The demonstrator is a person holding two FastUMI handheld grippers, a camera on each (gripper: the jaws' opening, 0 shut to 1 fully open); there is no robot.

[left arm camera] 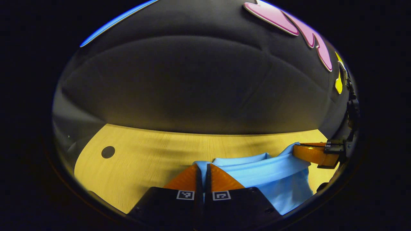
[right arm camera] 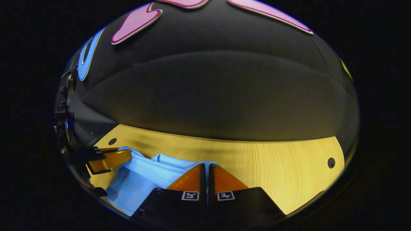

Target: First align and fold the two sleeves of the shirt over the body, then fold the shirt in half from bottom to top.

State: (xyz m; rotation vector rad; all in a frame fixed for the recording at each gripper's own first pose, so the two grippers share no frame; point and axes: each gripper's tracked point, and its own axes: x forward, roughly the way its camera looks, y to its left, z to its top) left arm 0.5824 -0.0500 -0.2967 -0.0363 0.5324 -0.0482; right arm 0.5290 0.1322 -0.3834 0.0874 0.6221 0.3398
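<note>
A light blue shirt hangs stretched above the wooden table, held up by its edge between the two grippers. In the left gripper view my left gripper is shut on the shirt's edge, with cloth wrapped around the tips. My right gripper shows far to the right, pinching the other end of that edge. In the right gripper view the right gripper is shut on the shirt, which spreads to the left. There the left gripper grips the far corner. The lower part of the shirt is hidden.
The wooden table runs back to the black booth wall. It has a round dark hole on the left. In the right gripper view it has holes at both ends.
</note>
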